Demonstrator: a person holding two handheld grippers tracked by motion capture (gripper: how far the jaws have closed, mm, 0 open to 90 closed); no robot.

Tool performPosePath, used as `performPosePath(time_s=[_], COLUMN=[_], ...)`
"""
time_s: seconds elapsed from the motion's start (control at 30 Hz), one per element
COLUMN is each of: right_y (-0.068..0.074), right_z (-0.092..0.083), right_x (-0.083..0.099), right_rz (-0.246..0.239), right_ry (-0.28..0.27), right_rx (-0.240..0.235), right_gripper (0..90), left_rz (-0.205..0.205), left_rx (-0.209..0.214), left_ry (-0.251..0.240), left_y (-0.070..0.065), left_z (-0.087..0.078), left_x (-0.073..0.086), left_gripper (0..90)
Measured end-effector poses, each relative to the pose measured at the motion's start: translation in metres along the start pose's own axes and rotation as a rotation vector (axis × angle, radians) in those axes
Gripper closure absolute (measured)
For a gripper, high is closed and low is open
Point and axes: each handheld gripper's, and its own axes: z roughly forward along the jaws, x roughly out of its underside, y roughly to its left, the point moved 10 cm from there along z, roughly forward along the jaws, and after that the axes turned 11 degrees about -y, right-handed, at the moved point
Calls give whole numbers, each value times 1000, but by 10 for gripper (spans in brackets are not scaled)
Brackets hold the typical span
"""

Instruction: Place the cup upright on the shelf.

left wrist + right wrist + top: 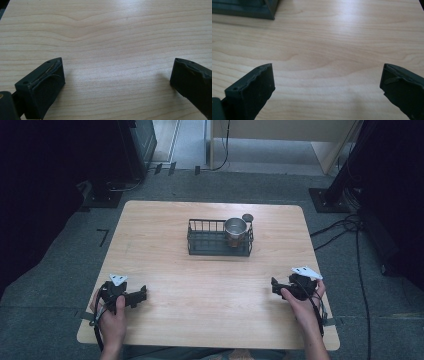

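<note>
Wooden table (112, 37) under both tools, jaws wide, nothing held.

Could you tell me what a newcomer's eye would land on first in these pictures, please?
Most likely the dark wire basket at the far middle of the wooden table, with a shiny metal cup standing in its right end. A small round dark thing lies just behind the basket. Near the person's edge, the left gripper and right gripper rest apart, jaws open.
</note>
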Motion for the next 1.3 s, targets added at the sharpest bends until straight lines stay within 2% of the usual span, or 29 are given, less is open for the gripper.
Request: performPosePath(time_s=[0.27,0.47,0.73,0.9,1.0,1.3], right_y=[-13,-20,-31,-35,-36,-37], right_z=[-9,-14,-20,-23,-25,-30], right_x=[12,25,40,42,45,48], right_rz=[-5,-26,-25,-18,14,-1], right_ry=[9,31,58,53,59,58], right_rx=[32,56,94,97,79,56], right_gripper=[0,0,0,0,0,0], left_rz=[0,0,0,0,0,0], left_rx=[0,0,0,0,0,0], left_ry=[0,0,0,0,0,0], left_y=[0,0,0,0,0,0], left_z=[0,0,0,0,0,0], left_x=[0,0,0,0,0,0], left_gripper=[0,0,0,0,0,0])
